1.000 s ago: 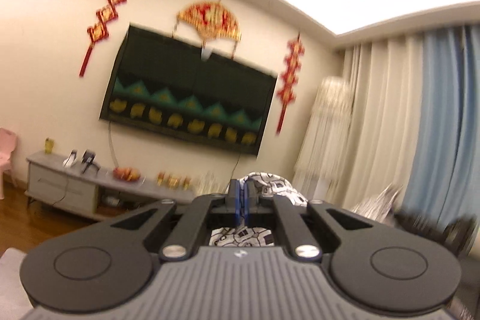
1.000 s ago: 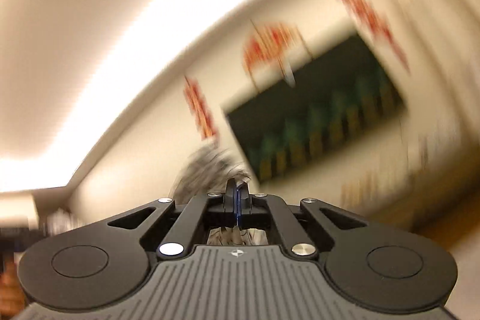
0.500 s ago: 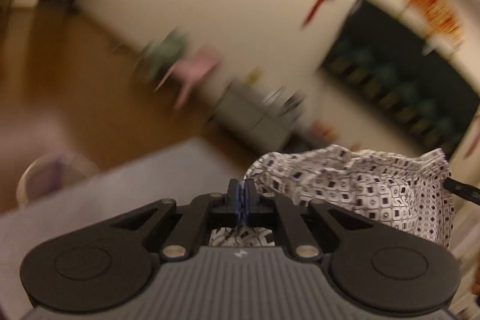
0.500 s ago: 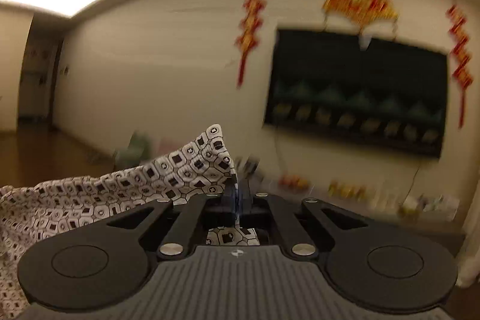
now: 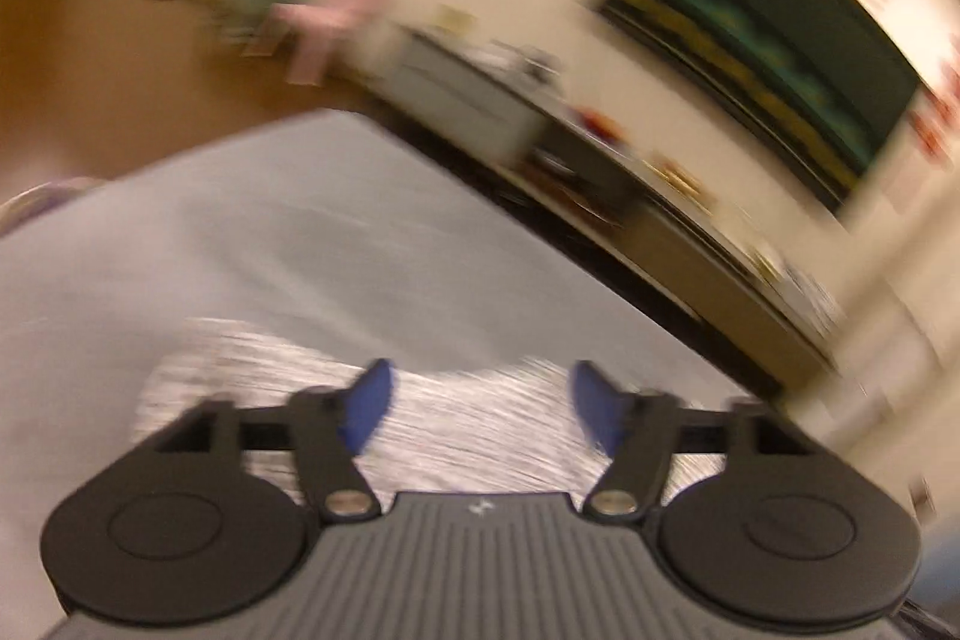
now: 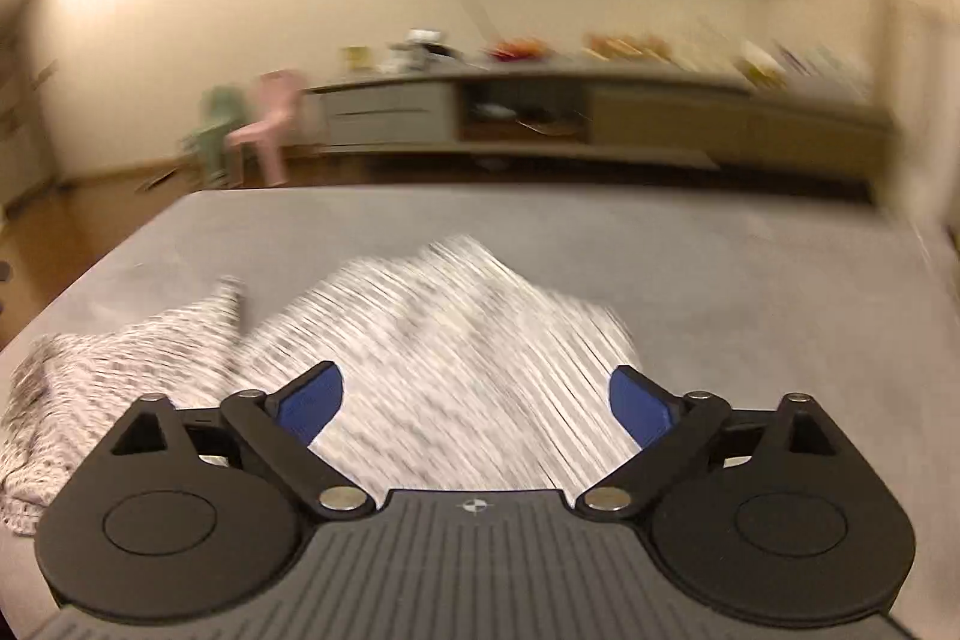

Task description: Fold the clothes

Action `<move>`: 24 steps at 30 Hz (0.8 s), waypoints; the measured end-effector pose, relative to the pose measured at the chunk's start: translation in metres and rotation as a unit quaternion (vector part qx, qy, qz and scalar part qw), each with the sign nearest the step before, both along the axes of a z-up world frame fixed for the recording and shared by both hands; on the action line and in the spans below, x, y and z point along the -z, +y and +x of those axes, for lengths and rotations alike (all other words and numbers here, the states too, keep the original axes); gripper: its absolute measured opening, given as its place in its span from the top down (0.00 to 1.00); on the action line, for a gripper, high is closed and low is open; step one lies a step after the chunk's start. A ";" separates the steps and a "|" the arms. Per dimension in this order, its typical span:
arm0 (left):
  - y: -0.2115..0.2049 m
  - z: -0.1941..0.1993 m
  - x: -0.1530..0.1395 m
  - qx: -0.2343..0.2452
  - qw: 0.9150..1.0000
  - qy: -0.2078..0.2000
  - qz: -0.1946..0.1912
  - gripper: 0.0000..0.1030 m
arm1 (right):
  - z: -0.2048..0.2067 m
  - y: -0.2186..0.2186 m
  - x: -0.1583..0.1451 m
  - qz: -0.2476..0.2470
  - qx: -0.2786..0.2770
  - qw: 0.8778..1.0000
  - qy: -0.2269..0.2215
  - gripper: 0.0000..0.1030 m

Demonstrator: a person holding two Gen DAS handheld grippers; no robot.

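Both hand-held grippers, left and right, now gape wide, having let go of the patterned garment, which has dropped onto the grey bench; motion blur smears its print and edges

Warm, yellowish indoor light filled both views, dim toward the corners where the fisheye darkened and bent the walls. Motion blur smeared almost everything: the patterned garment read as streaks, and the wall hanging and cabinet were drawn into bands. Only my tongs' bodies stayed sharp. A bright glow showed at the upper left of the right view.
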State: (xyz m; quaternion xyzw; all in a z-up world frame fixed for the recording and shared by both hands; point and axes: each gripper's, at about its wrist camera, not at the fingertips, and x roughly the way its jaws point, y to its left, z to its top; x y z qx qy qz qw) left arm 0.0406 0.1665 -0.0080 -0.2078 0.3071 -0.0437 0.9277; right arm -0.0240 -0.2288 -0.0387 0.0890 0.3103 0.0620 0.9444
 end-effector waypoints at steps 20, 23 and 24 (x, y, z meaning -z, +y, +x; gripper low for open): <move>-0.031 0.098 0.028 -0.046 0.998 0.041 0.012 1.00 | -0.006 -0.049 -0.030 0.056 0.048 0.990 -0.119 1.00; -0.012 0.092 0.016 -0.051 0.998 0.027 -0.012 1.00 | -0.025 -0.055 -0.043 0.076 0.084 0.977 -0.179 1.00; -0.011 0.092 0.018 -0.043 0.998 0.035 -0.014 1.00 | -0.024 -0.056 -0.039 0.073 0.098 0.977 -0.177 1.00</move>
